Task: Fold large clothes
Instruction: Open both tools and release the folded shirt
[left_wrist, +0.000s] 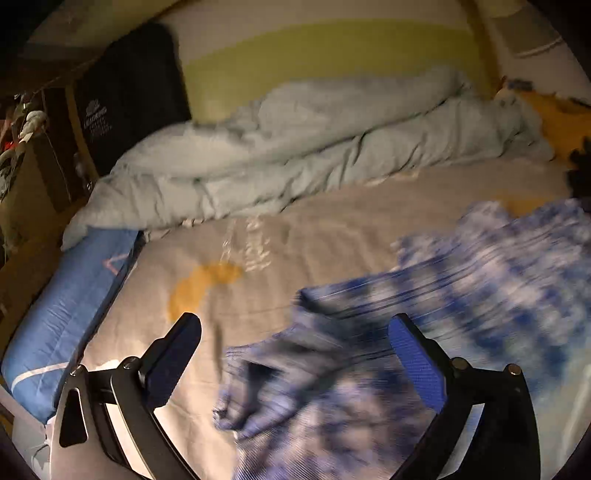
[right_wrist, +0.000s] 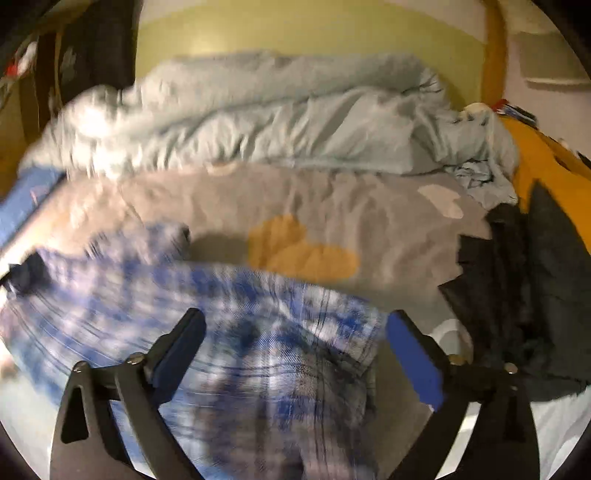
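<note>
We are looking along two handheld grippers over a bed, and both views are smeared by motion blur. The left gripper (left_wrist: 295, 350) is standing wide open, its blue-padded fingers (left_wrist: 415, 365) far apart and pressing on nothing. Between and beyond them a blue-and-white plaid shirt (left_wrist: 480, 280) is lying rumpled on the grey sheet (left_wrist: 332, 229), stretching toward the right of that view, with one loose part reaching down between the fingers. The right gripper (right_wrist: 295, 350) is also standing wide open, gripping nothing; the shirt (right_wrist: 177, 302) is spreading under it and off to the left in its view.

The sheet is showing orange shapes (right_wrist: 303, 247) printed on it. Behind the shirt, a pale blue duvet (left_wrist: 295, 147) is lying bunched across the far side of the bed, against a yellow-green wall (left_wrist: 332, 51). A blue pillow (left_wrist: 66, 314) is lying along the bed's left edge. To the right of the right gripper, dark clothes (right_wrist: 517, 295) are sitting in a heap just beside the sheet's edge, next to something orange-yellow (right_wrist: 546, 166) that we cannot make out clearly. A black bag (left_wrist: 129, 96) with pale lettering is standing at the far left.
</note>
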